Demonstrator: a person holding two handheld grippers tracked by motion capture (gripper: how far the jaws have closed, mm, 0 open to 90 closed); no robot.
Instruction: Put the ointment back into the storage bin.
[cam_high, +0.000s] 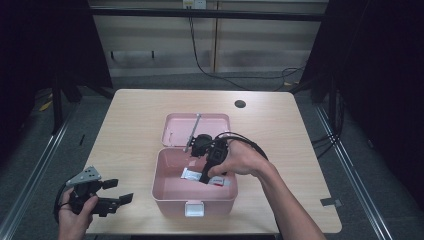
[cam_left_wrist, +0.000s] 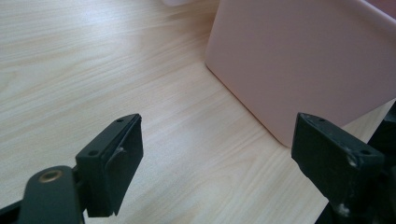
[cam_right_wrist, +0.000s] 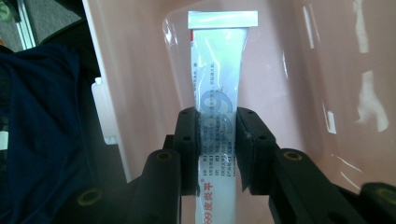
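Observation:
A white ointment tube (cam_right_wrist: 218, 93) with blue and red print is clamped between the jaws of my right gripper (cam_right_wrist: 217, 149), its crimped end pointing away. In the high view my right gripper (cam_high: 206, 177) reaches down into an open pink plastic box (cam_high: 165, 192), and the tube (cam_high: 190, 174) lies low over the box floor. The box lid (cam_high: 175, 130) is folded back flat on the table behind it. My left gripper (cam_high: 121, 192) rests at the table's front left corner, jaws open and bare. In the left gripper view, that gripper (cam_left_wrist: 219, 154) faces the box's outer wall (cam_left_wrist: 299, 65).
A light wooden table (cam_high: 135, 110) carries the box at its centre. There is a dark round hole (cam_high: 240, 104) near the table's back edge. A white latch (cam_high: 194, 208) sits on the box's front wall. Black cables trail from the right gripper.

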